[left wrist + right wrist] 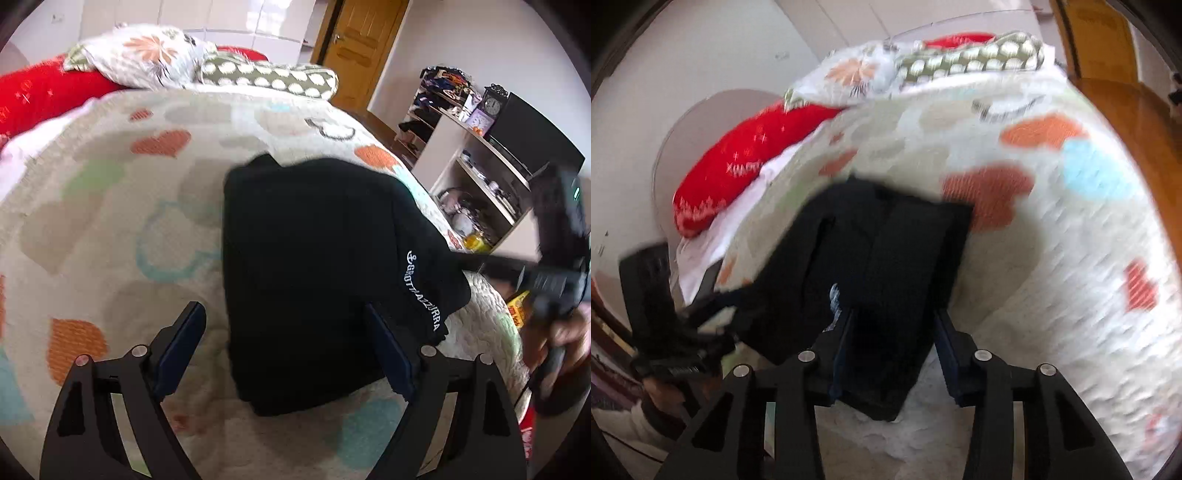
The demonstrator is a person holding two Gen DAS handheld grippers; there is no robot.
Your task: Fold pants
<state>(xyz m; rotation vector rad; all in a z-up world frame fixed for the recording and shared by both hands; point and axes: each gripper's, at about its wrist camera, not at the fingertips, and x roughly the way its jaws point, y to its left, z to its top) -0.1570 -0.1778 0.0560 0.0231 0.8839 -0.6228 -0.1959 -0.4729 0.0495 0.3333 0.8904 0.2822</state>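
Only the left view shows the pants' (314, 266) white lettering (421, 291).

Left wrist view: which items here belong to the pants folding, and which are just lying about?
Job:
black pants, folded on the bedspread
left gripper
right gripper

Lying about:
red pillow
floral pillow
dotted pillow
shelf unit
clock

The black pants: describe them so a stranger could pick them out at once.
Start at the bed with the heart-patterned quilt. On its near part, towards the shelf side, lie the black pants, folded into a compact stack. They are the only dark item on the pale quilt, with white lettering along one edge, unlike the red cushion and patterned pillows at the far end.
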